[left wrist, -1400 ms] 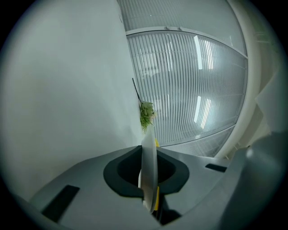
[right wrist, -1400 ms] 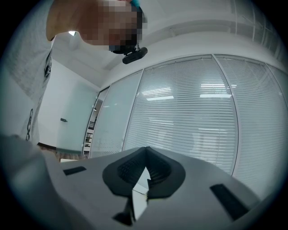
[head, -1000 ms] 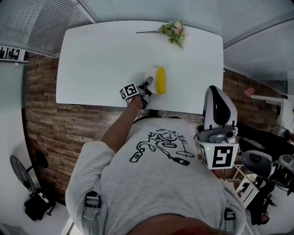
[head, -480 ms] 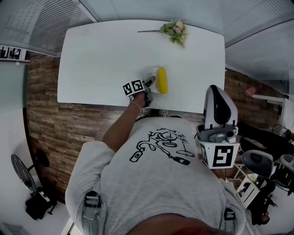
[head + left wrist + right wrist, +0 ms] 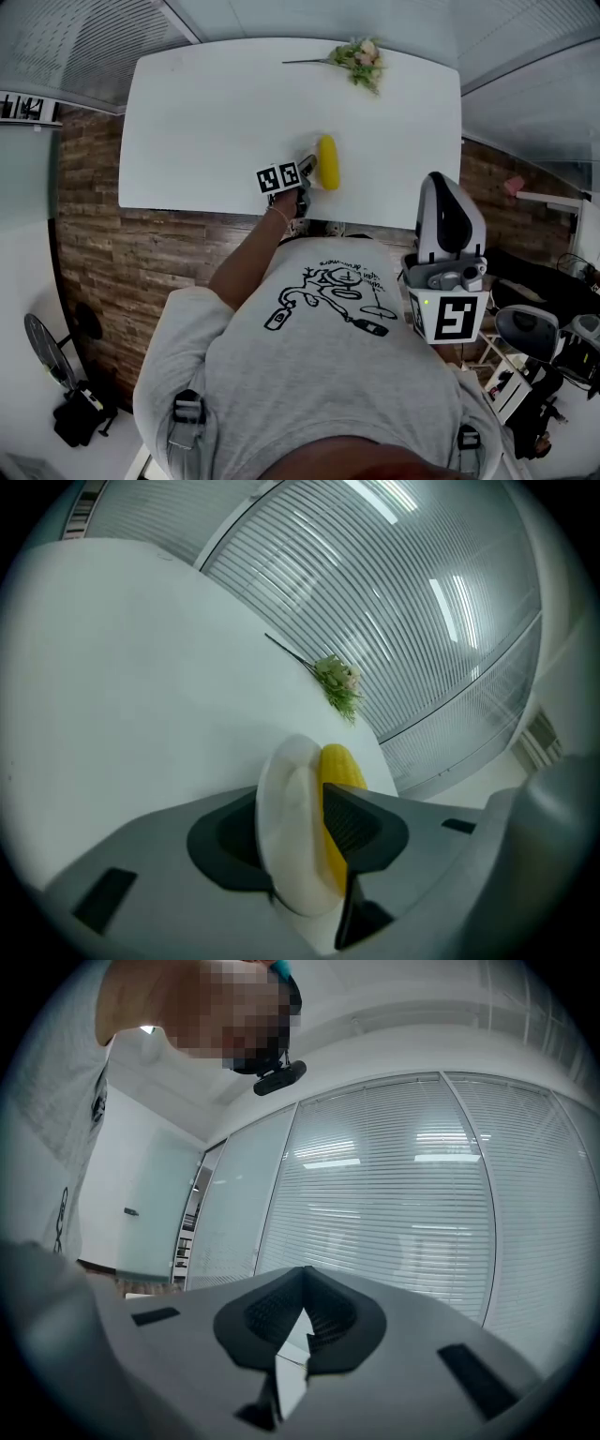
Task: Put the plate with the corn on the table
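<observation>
Well, the jaws of my left gripper have just been spreading apart around the plate with the corn, set by the tabletop's near edge, my right gripper pinched together on nothing, so pulling back crooked could hook the rim and drag it over.

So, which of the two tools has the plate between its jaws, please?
The left tool: its jaws have just been opening around the plate with corn. The right tool is shut and empty.
</observation>
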`<state>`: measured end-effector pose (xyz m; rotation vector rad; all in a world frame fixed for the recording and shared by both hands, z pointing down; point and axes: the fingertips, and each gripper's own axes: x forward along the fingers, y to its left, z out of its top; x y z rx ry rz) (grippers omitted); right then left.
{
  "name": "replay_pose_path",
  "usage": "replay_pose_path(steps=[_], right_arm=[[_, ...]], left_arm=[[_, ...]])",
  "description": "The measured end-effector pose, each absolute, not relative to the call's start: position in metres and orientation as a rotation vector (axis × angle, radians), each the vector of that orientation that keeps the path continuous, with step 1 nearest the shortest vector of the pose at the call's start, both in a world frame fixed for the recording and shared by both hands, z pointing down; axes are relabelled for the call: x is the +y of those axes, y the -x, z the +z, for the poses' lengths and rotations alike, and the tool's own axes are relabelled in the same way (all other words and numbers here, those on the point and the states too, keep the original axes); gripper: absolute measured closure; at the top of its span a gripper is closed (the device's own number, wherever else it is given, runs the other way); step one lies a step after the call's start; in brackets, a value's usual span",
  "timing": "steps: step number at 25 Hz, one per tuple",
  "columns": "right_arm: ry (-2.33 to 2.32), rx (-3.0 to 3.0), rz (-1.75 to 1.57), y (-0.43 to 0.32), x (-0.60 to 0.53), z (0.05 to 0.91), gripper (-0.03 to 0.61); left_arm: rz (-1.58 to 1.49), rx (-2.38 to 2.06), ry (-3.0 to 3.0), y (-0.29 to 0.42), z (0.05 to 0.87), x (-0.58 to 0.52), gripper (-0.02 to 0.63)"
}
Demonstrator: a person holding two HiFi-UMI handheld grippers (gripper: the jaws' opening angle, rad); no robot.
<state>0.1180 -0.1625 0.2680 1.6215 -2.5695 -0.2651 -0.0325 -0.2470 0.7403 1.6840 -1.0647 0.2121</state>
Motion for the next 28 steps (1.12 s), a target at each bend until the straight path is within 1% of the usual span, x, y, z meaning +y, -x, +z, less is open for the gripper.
replay_pose_path(steps=[13, 20, 28], right_arm=[[-1.617, -2.58, -0.26, -0.114, -0.162, 0.268, 0.572], [-1.622, -2.58, -0.257, -0.116, -0.163, 0.269, 0.572], [-1.623, -2.581, -0.253, -0.117, -0.161, 0.271, 0.572]], left_arm=[[0.49, -1.19, -1.816, 0.046, 0.745, -0.246, 0.449], [0.544, -1.202, -1.844, 0.045, 0.746, -0.248, 0.449], [0.614, -1.235, -1.876, 0.048, 0.748, -0.246, 0.434]])
